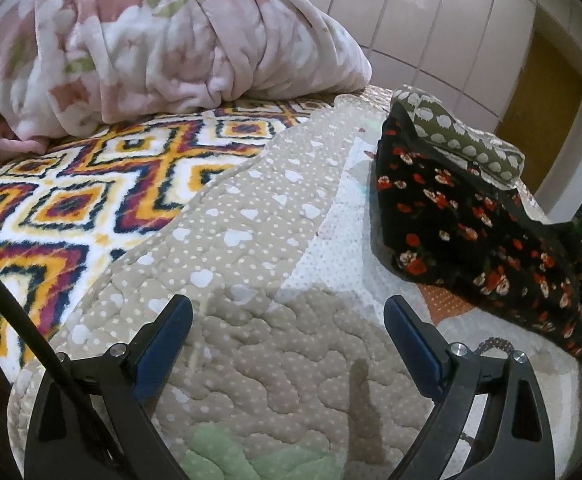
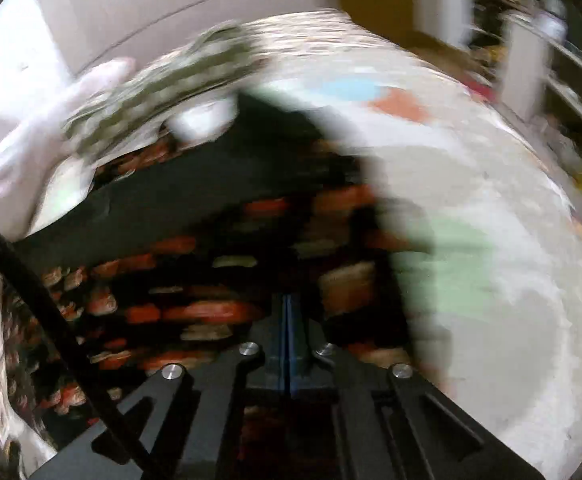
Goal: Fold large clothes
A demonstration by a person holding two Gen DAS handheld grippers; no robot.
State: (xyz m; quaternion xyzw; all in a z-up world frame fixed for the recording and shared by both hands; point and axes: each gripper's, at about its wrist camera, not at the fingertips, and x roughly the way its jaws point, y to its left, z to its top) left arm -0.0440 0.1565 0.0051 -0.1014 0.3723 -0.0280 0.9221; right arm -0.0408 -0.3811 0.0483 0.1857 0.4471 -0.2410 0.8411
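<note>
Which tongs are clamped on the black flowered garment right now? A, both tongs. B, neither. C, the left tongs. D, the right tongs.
D: the right tongs have their blue pads pressed together with the black flowered garment bunched around them, though that view is blurred; the left tongs stand wide open over the quilt, apart from the garment.

open quilt [image 1: 251,360] ahead, floral garment [image 1: 471,232] right, blanket heap [image 1: 151,40] behind
</note>
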